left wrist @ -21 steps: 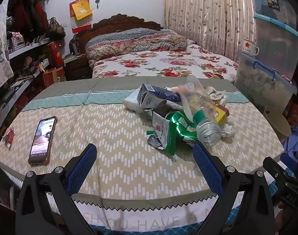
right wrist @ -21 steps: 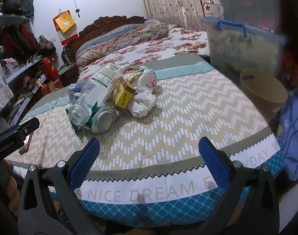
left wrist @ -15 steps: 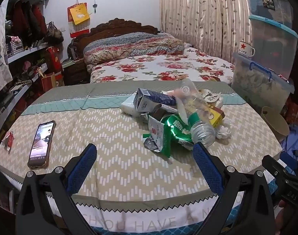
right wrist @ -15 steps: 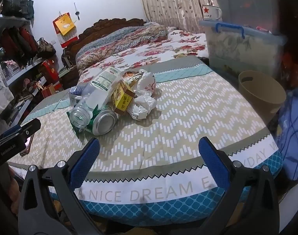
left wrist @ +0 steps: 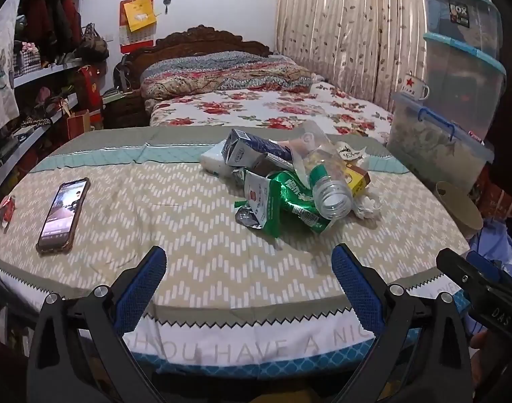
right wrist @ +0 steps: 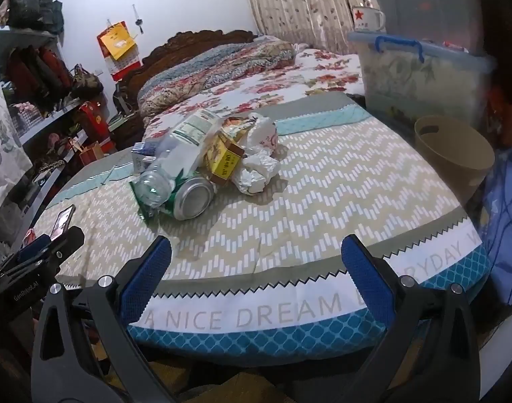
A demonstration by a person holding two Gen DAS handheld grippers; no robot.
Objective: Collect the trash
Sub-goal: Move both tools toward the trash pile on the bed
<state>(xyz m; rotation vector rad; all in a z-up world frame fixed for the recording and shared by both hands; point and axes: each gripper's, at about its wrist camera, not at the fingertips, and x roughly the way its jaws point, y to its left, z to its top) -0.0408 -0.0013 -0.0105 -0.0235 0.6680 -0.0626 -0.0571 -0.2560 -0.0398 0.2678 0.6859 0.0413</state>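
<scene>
Trash pile (left wrist: 289, 181) sits mid-table (left wrist: 188, 235), ahead of both your grippers, untouched. Left gripper (left wrist: 247, 280): fingers spread wide, empty; pile ahead-right. Right gripper (right wrist: 256, 270): fingers spread, empty; pile ahead-left. Bottle (right wrist: 170, 164) mouth faces you, long axis running away. Bin (right wrist: 454, 154) nearer right side.

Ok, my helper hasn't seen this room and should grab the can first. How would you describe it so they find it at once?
Look at the table with the zigzag cloth in front of the flowered bed, and find the trash pile on it. At the pile's near edge, under the clear plastic bottle, lies the can on its side. It is the only metal piece, its round silver end facing you.
</scene>
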